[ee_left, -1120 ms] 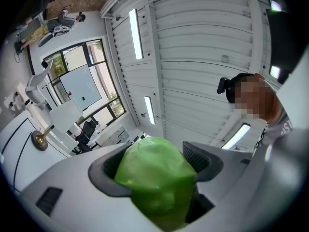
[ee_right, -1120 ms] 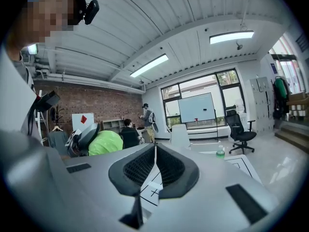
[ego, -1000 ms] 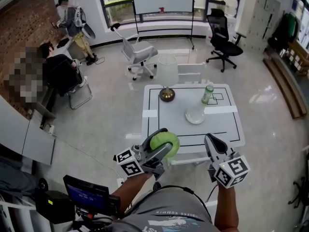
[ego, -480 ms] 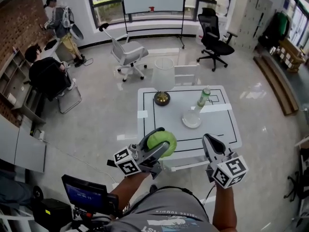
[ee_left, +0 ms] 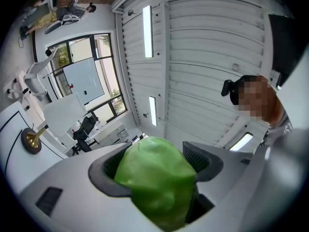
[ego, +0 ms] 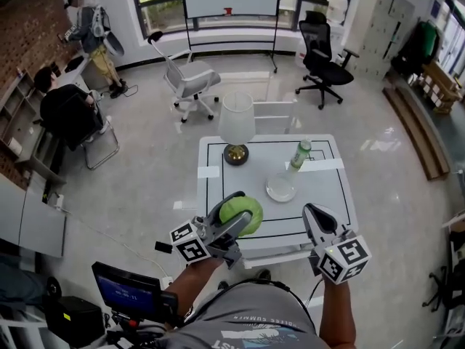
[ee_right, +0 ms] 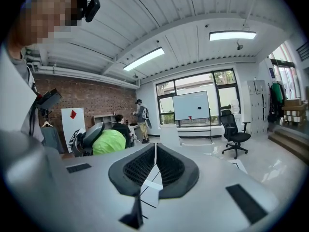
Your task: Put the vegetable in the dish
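Change: the white worktop (ego: 330,195) has drawn nearer; the one round green vegetable (ego: 245,211) now overlaps its near edge.
Left hand-held gripper (ego: 236,220): pinching the vegetable, held aloft.
Right hand-held gripper (ego: 317,215): pressed together, empty.
On worktop: one clear glass dish (ego: 280,188), one green bottle (ego: 298,153), one white-shaded lamp (ego: 237,122).

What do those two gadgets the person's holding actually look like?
Both the left gripper and right gripper are pale grey plastic, tapering to two jaws lined with black ribbed pads. Each carries a white cube printed with black square markers. The person wears a grey T-shirt.
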A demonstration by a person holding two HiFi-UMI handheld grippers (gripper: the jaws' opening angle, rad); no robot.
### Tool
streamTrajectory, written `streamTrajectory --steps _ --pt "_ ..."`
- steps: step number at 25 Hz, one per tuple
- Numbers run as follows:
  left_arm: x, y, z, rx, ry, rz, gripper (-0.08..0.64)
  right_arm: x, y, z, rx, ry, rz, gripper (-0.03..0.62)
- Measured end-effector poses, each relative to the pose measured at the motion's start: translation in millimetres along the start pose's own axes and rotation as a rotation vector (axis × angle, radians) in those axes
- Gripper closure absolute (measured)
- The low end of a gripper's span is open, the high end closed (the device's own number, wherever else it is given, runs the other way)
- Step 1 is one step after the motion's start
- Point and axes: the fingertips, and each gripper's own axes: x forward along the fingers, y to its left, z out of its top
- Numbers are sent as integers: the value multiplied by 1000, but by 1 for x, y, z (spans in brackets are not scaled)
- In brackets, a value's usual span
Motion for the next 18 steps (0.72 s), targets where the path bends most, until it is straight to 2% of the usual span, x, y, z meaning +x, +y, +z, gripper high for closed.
streamTrajectory --steps 6,15,18 --pt "44 15 -7 45 -28 28 225 10 -52 6 3 -1 46 583" --pt "74 30 -20 98 -57 100 225 17 -104 2 9 11 108 583" --pt "79 36 -24 94 -34 108 225 20 -109 -1 30 9 110 582"
